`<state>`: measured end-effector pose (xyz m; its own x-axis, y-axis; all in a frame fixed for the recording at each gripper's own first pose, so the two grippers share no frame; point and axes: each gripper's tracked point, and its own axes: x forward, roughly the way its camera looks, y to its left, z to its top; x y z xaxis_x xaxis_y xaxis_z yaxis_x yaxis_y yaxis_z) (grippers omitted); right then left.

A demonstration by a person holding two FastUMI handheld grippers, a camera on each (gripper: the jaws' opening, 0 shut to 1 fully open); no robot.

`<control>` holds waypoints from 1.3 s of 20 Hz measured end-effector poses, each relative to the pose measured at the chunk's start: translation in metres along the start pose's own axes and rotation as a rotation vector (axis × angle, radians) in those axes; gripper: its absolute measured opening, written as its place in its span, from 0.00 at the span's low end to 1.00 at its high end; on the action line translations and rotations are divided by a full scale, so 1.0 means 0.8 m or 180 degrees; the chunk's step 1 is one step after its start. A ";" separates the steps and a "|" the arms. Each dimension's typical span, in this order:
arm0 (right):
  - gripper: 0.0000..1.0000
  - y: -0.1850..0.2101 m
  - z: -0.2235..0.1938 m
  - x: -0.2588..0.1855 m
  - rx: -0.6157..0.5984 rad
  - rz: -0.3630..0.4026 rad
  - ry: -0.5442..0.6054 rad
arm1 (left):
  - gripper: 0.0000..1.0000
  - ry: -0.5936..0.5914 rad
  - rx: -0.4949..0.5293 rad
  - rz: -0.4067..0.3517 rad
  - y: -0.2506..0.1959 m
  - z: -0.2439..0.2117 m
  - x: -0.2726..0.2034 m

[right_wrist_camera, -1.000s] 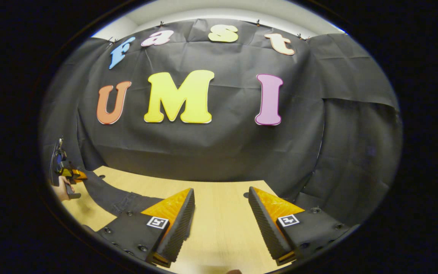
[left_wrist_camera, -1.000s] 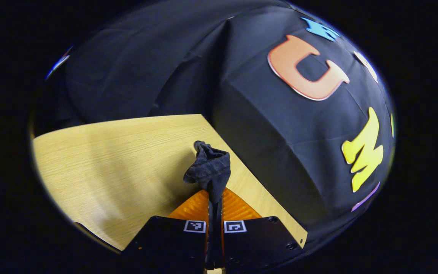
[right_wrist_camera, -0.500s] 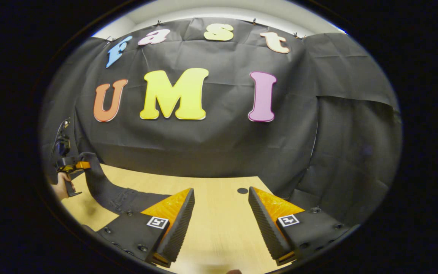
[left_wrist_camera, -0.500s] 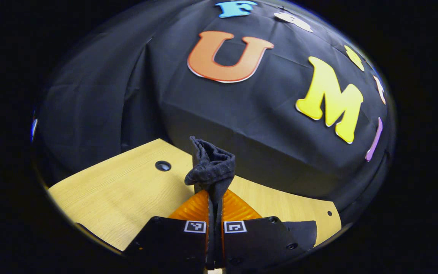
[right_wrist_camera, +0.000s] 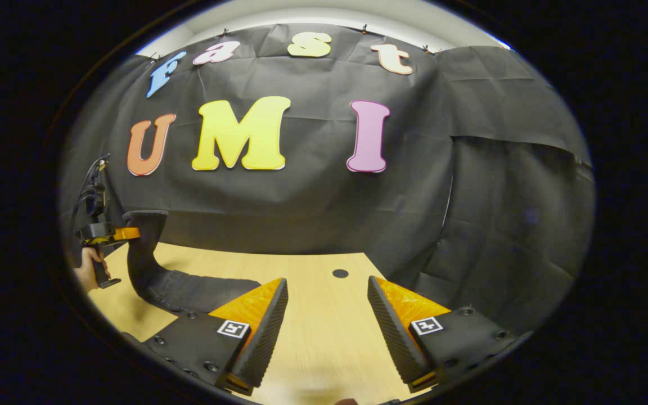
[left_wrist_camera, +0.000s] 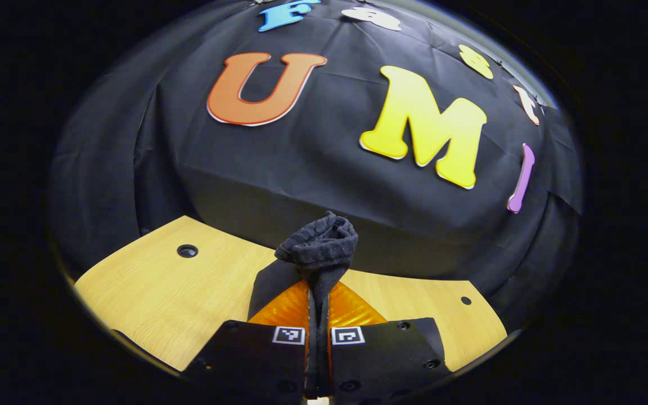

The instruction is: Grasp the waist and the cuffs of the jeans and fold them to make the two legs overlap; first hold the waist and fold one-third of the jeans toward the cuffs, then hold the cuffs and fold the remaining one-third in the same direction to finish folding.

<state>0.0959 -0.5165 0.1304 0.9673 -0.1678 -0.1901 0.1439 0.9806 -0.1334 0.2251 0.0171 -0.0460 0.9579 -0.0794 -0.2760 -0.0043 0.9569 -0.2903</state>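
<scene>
Dark jeans (right_wrist_camera: pixel 189 287) lie on the wooden table at the left of the right gripper view, one end pulled up off the surface. My left gripper (left_wrist_camera: pixel 317 292) is shut on that end, and a bunched wad of dark denim (left_wrist_camera: pixel 319 247) sticks out past its fingertips. In the right gripper view the same gripper (right_wrist_camera: pixel 111 234) is seen at far left, held by a hand (right_wrist_camera: pixel 85 267), with the cloth hanging from it to the table. My right gripper (right_wrist_camera: pixel 327 320) stands open low over bare table, to the right of the jeans, with nothing between its fingers.
The wooden table (right_wrist_camera: pixel 324 337) has a round cable hole (right_wrist_camera: pixel 340 273) near its far edge, seen also as a hole (left_wrist_camera: pixel 187 251) in the left gripper view. The booth's black cloth wall (right_wrist_camera: pixel 301 202) closes in behind and on the right.
My left gripper has risen with the jeans end and swung rightward, lifting the cloth higher off the table. The right gripper has stayed open, shifting only slightly.
</scene>
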 end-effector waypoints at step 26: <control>0.81 -0.055 -0.033 -0.019 0.0254 -0.0331 0.0110 | 0.05 0.0897 0.2031 -0.0884 -0.186 -0.244 -0.026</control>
<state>0.0690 -0.5600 0.1139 0.9387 -0.2712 -0.2128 0.2606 0.9624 -0.0767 0.1497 -0.1786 -0.1762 0.7892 -0.3281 -0.5192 0.4764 0.8605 0.1803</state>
